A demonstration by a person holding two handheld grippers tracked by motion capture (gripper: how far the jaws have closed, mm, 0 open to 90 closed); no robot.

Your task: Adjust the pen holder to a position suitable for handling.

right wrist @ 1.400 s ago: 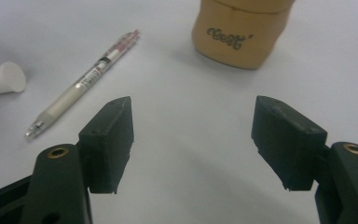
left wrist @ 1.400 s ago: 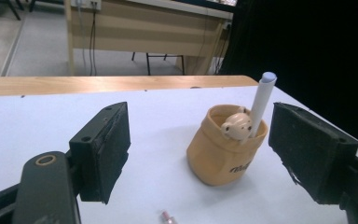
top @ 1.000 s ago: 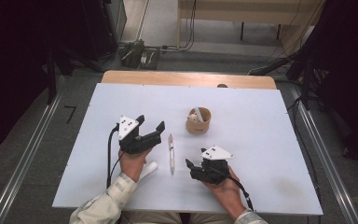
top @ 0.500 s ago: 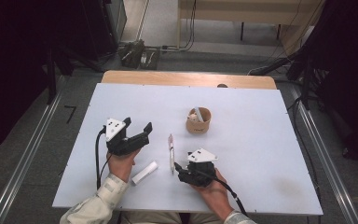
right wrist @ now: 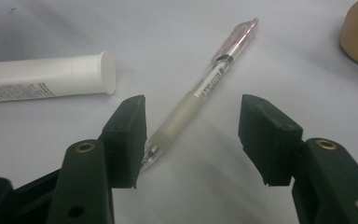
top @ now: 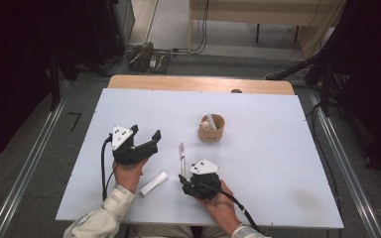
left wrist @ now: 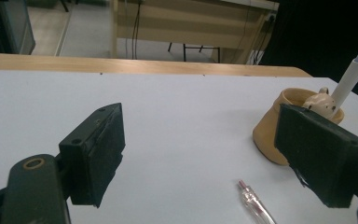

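Your left gripper (top: 146, 137) was held above the white table (top: 278, 148) with its jaws spread wide, gripping nothing. Your right gripper (right wrist: 191, 135) was also released, its 2 jaws straddling the tip end of the clear pen (right wrist: 200, 88), which lay flat. A white tube (top: 154, 183) lay beside the pen. The tan cup (top: 211, 128) stood farther back, holding 1 white stick.
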